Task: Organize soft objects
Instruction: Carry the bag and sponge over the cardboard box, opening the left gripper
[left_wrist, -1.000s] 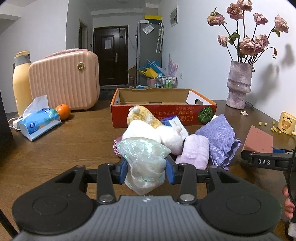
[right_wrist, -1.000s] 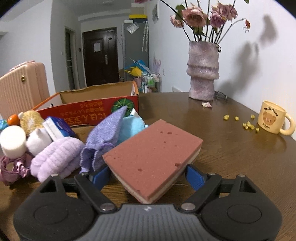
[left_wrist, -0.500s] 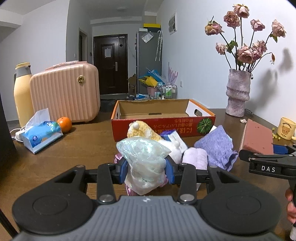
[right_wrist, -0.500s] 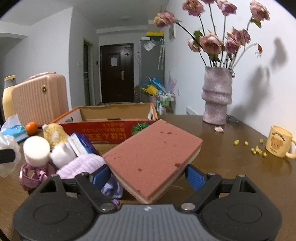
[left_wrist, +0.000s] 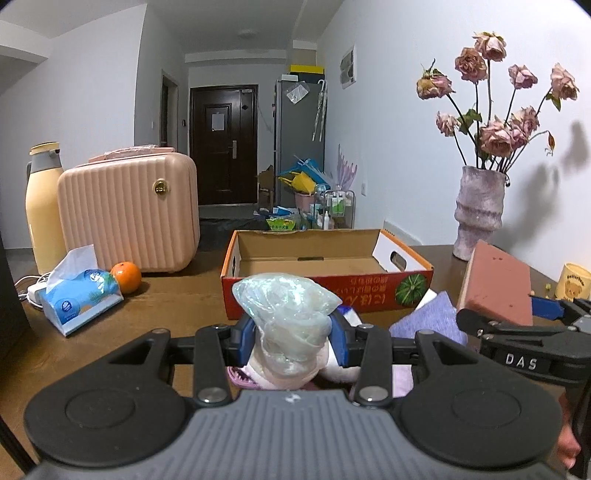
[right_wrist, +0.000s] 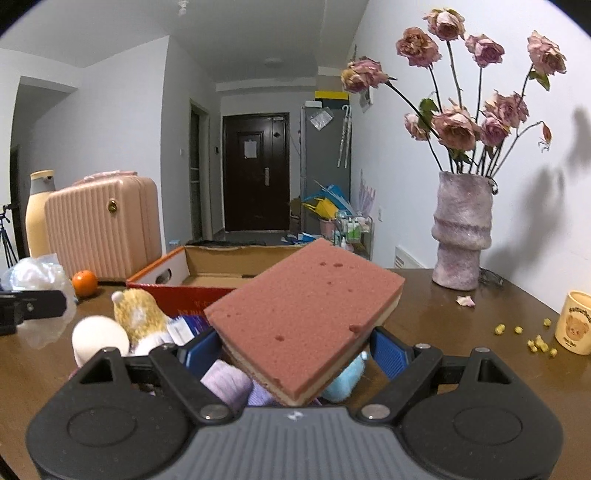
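Observation:
My left gripper (left_wrist: 293, 338) is shut on a crumpled clear plastic bag (left_wrist: 286, 317), held above the pile of soft things. My right gripper (right_wrist: 295, 352) is shut on a reddish-brown sponge (right_wrist: 306, 317) with a pale underside, tilted up; in the left wrist view the sponge (left_wrist: 496, 282) shows at the right. An open orange cardboard box (left_wrist: 325, 273) stands beyond both, its inside bare. Below lie a yellow knitted toy (right_wrist: 138, 315), a white round puff (right_wrist: 99, 338), a lilac rolled cloth (right_wrist: 225, 382) and a purple towel (left_wrist: 428, 323).
A pink ribbed case (left_wrist: 129, 210), a cream flask (left_wrist: 42, 206), an orange (left_wrist: 126, 277) and a blue tissue pack (left_wrist: 79, 301) stand at the left. A vase of dried roses (right_wrist: 461, 236), a bear mug (right_wrist: 576, 321) and yellow crumbs (right_wrist: 535, 341) sit at the right.
Both grippers have risen with their loads; the pile of soft things has sunk lower in both views and the box's inside now shows. Neither grip has changed.

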